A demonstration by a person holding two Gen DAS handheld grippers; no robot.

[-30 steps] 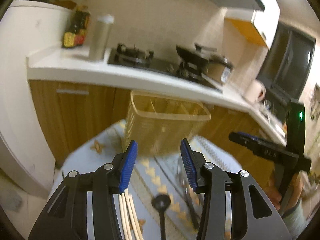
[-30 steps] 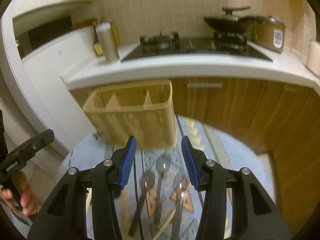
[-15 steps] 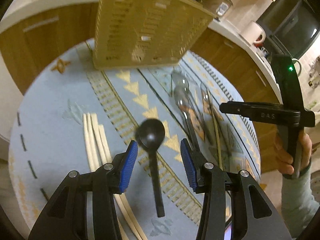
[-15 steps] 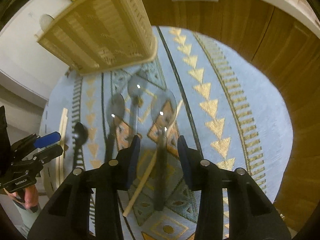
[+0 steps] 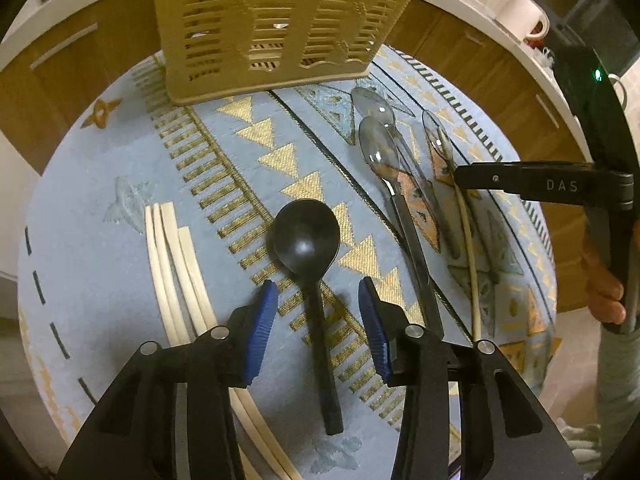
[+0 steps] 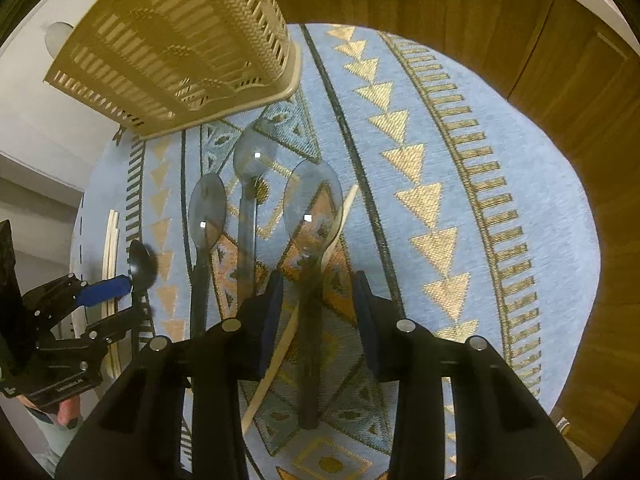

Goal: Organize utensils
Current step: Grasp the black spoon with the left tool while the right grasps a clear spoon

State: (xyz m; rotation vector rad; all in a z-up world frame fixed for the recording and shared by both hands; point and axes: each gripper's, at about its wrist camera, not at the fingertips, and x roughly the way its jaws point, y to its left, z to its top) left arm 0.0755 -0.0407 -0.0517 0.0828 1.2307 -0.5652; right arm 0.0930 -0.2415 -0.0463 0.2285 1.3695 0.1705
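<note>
A black spoon (image 5: 308,240) lies on a round blue patterned cloth (image 5: 100,184). My left gripper (image 5: 318,296) is open and straddles its handle from above. Three clear grey spoons (image 6: 312,208) lie side by side further right. My right gripper (image 6: 318,280) is open over the handle of the rightmost clear spoon. A single cream chopstick (image 6: 332,248) lies beside that spoon. Several cream chopsticks (image 5: 172,256) lie left of the black spoon. A beige slotted utensil basket (image 5: 272,20) stands at the far edge of the cloth; it also shows in the right wrist view (image 6: 176,40).
Wooden cabinet doors (image 6: 520,32) and a white countertop (image 5: 480,12) curve behind the table. A white mug (image 5: 524,16) stands on the counter. The right gripper's body (image 5: 560,188) reaches in from the right of the left view.
Both grippers have tilted down from facing the kitchen and dropped toward the cloth. The left now straddles the black spoon's handle, the right the clear spoon's handle.
</note>
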